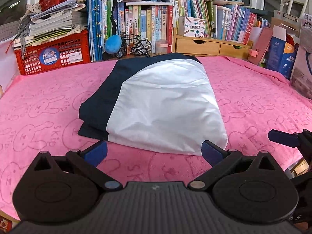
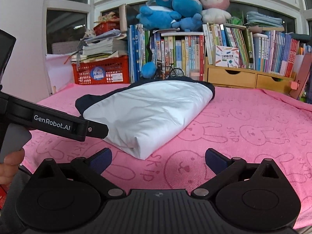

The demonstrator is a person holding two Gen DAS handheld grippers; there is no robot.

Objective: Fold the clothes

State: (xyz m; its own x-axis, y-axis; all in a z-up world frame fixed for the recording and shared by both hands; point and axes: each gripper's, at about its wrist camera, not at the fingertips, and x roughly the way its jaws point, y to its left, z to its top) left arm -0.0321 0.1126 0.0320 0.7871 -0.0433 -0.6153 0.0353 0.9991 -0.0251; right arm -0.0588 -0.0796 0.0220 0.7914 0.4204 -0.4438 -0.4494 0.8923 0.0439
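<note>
A folded navy-and-white garment [image 1: 156, 105] lies in a neat rectangle on the pink bunny-print towel [image 1: 253, 101] that covers the tabletop, in front of a row of books [image 1: 148, 27] and a red plastic crate [image 1: 52, 56]. The left hand-held gripper [image 1: 154, 153] hovers just short of the garment's near edge, its fingers spread wide and grasping nothing. The right hand-held gripper [image 2: 158, 159] is likewise released, its blue pads [image 2: 214, 159] apart above the towel near the bundle's corner

Pink bunny-print towel [image 1: 48, 101] over tabletop. Behind: red plastic crate [image 1: 52, 56] stacked with papers, upright row of books [image 2: 175, 52], wooden drawer unit [image 2: 243, 78], plush toys [image 2: 175, 9] on top. Dark windows [image 2: 66, 25], white frames.
</note>
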